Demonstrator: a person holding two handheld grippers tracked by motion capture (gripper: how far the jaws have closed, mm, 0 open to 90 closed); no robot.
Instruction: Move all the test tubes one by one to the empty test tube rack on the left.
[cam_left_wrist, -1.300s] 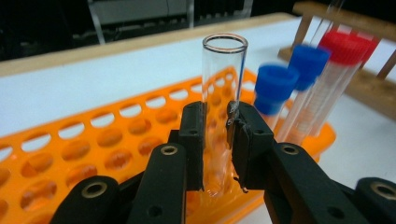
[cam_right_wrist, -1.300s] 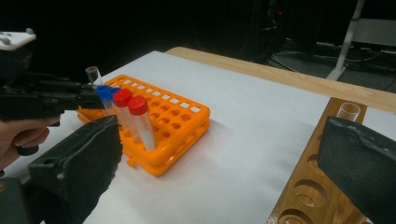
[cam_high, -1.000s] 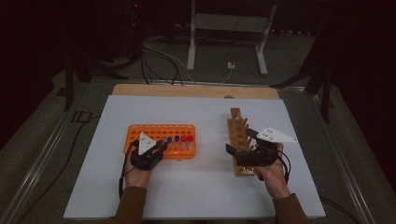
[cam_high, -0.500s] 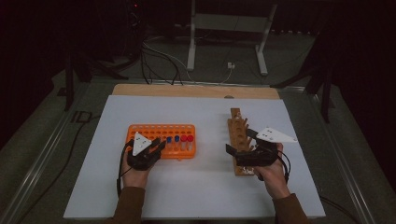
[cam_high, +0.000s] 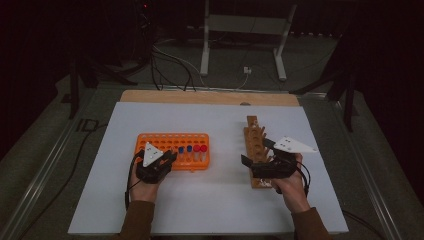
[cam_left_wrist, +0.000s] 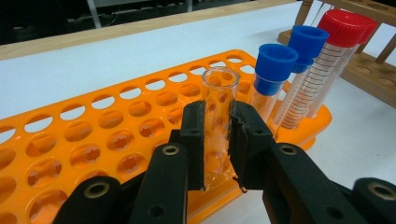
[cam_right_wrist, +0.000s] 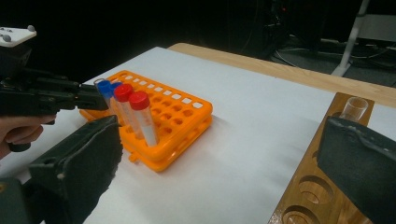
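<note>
The left gripper (cam_left_wrist: 217, 140) is clamped on an uncapped clear tube (cam_left_wrist: 219, 100) standing upright in the orange rack (cam_left_wrist: 93, 140), at its near edge, left of the capped tubes (cam_left_wrist: 299, 70). The tube's axis is vertical, so it lifts straight up. The right gripper (cam_right_wrist: 219, 154) gapes, holding nothing, over the wooden rack (cam_right_wrist: 322, 186)

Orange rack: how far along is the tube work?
Done: one clear tube stands in the wooden rack. In hand: the left tool is shut on an uncapped tube in the orange rack. Left: two blue-capped tubes and two red-capped tubes; the right tool is open.
</note>
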